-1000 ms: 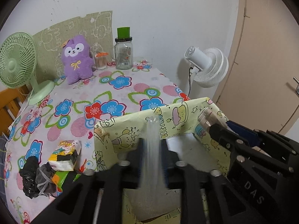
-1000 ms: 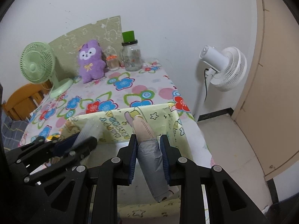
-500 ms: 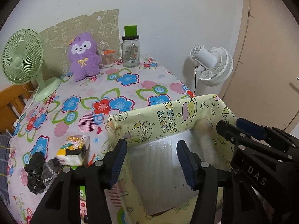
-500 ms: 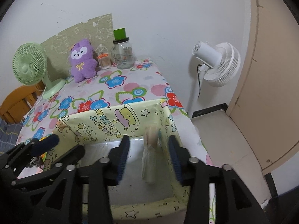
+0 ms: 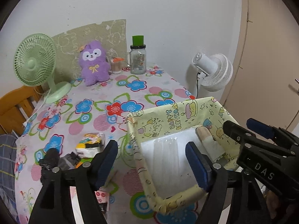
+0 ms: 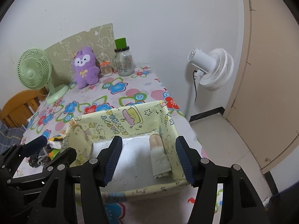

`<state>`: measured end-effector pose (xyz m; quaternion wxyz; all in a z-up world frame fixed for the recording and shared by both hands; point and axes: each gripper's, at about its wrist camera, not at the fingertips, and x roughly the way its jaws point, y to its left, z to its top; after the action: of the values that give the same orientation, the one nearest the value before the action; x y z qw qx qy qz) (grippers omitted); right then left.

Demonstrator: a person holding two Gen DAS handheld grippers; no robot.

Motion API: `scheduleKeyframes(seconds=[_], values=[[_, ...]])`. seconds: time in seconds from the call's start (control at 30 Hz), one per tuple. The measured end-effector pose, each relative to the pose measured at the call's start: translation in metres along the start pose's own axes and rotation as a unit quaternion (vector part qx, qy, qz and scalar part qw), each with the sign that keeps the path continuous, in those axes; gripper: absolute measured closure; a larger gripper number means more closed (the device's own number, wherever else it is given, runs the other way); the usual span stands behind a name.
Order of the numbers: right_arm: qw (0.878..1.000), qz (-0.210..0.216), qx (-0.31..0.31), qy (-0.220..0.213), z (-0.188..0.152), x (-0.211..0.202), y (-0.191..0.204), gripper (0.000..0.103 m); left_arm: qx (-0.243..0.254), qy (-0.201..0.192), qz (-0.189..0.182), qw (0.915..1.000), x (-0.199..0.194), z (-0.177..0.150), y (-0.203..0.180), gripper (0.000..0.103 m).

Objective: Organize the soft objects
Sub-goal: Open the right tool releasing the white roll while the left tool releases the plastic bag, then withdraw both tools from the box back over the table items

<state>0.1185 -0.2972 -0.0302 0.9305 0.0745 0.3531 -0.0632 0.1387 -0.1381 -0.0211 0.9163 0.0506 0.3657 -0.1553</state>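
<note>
A yellow cartoon-print fabric box [image 5: 179, 114] [image 6: 119, 120] sits at the table's near right corner. Inside it lie a clear plastic pack [image 5: 168, 155] [image 6: 130, 149] flat on the bottom and a rolled beige-and-grey sock [image 5: 209, 141] [image 6: 158, 155] along the right wall. My left gripper [image 5: 152, 165] is open and empty above the box's near left. My right gripper [image 6: 148, 158] is open and empty above the box's near side. A tissue pack [image 5: 91, 144], black and grey socks [image 5: 56, 160] and a purple plush [image 5: 93, 63] [image 6: 85, 67] lie outside the box.
A floral cloth covers the table [image 5: 89, 108]. A green desk fan [image 5: 35, 61] stands at the back left, a glass jar with green lid [image 5: 138, 59] and a small jar [image 5: 116, 66] at the back. A white floor fan [image 6: 211, 69] and a door [image 6: 271, 74] are to the right.
Both grippers were shut on items over the box; the left opened and dropped the clear pack, the right opened and dropped the rolled sock. Both have pulled back and up.
</note>
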Motion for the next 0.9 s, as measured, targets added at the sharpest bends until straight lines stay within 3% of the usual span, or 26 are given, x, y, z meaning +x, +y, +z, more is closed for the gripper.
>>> scheduleKeyframes(seconds=[0.47, 0.6, 0.9], values=[[1.0, 0.001, -0.007, -0.029, -0.006, -0.033, 0.017, 0.025, -0.009, -0.028, 0.018, 0.9994, -0.035, -0.012, 0.02, 0.012], [0.999, 0.008, -0.006, -0.04, -0.007, -0.042, 0.022, 0.012, -0.008, -0.032, 0.028, 0.999, -0.04, -0.016, 0.025, 0.008], [0.998, 0.012, -0.016, -0.056, -0.009, -0.055, 0.037, 0.011, -0.014, -0.049, 0.04, 0.9979, -0.056, -0.023, 0.036, 0.001]])
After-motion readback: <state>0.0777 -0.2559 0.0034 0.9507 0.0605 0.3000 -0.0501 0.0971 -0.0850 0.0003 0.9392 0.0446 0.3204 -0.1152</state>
